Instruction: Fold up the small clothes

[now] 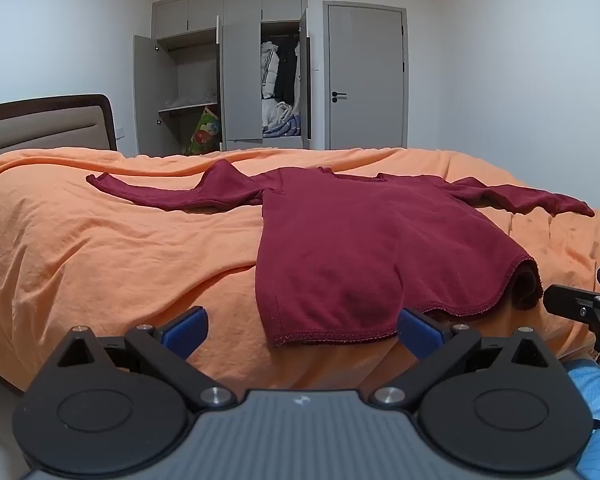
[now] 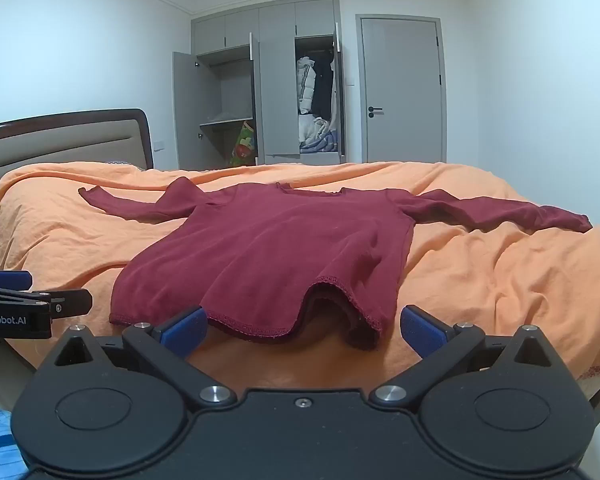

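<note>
Lying sleeves-spread on the bed (image 1: pixel 100 240), the maroon shirt (image 2: pixel 268 248) is being faced hem-first. Both grippers (left gripper (image 1: pixel 302 330), right gripper (image 2: pixel 304 330)) are being held wide open, empty, just short of the hem.

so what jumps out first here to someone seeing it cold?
The dark red long-sleeved shirt spread flat on the orange bedspread, sleeves out to both sides, hem toward the cameras. Both claws, left and right, sit open just short of that hem. Behind the bed, a grey wardrobe stands with doors open.
</note>
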Action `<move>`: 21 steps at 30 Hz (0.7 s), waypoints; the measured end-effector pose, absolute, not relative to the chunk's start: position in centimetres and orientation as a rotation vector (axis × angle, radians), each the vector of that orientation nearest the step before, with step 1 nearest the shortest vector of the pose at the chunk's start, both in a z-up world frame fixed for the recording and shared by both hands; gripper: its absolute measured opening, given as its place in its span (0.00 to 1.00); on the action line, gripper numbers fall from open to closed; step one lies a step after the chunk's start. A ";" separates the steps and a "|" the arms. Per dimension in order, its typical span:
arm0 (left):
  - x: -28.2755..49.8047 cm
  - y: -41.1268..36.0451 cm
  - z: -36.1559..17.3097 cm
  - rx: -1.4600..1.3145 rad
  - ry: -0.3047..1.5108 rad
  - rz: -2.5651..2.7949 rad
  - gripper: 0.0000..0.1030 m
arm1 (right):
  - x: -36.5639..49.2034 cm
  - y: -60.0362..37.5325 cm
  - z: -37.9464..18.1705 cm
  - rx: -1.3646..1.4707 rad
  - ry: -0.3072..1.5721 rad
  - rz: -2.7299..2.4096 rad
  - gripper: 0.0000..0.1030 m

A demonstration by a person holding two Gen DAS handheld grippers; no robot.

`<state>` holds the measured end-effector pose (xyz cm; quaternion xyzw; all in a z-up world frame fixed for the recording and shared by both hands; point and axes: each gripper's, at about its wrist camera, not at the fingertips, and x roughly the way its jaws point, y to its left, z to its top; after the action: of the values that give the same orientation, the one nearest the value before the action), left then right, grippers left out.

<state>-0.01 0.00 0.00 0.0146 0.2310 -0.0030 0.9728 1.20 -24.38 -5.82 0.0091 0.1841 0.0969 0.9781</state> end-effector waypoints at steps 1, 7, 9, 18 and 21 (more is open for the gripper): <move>0.0 0.0 0.0 0.029 0.466 -0.005 1.00 | 1.2 -24.4 -5.8 0.019 0.373 0.196 1.00; 0.0 -0.1 0.0 0.031 0.469 -0.013 1.00 | 1.2 -24.4 -5.8 0.021 0.374 0.196 1.00; -0.1 0.0 0.1 0.031 0.465 -0.012 1.00 | 1.2 -24.4 -5.8 0.021 0.374 0.196 1.00; -0.1 0.4 0.2 0.033 0.462 -0.010 1.00 | 1.3 -24.4 -5.9 0.021 0.375 0.196 1.00; -0.1 0.4 0.2 0.033 0.462 -0.010 1.00 | 1.2 -24.4 -5.9 0.022 0.376 0.196 1.00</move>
<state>-0.13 0.37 0.24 0.0165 0.2290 -0.0048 0.9733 1.25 -24.36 -5.89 0.0108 0.1864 0.0972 0.9776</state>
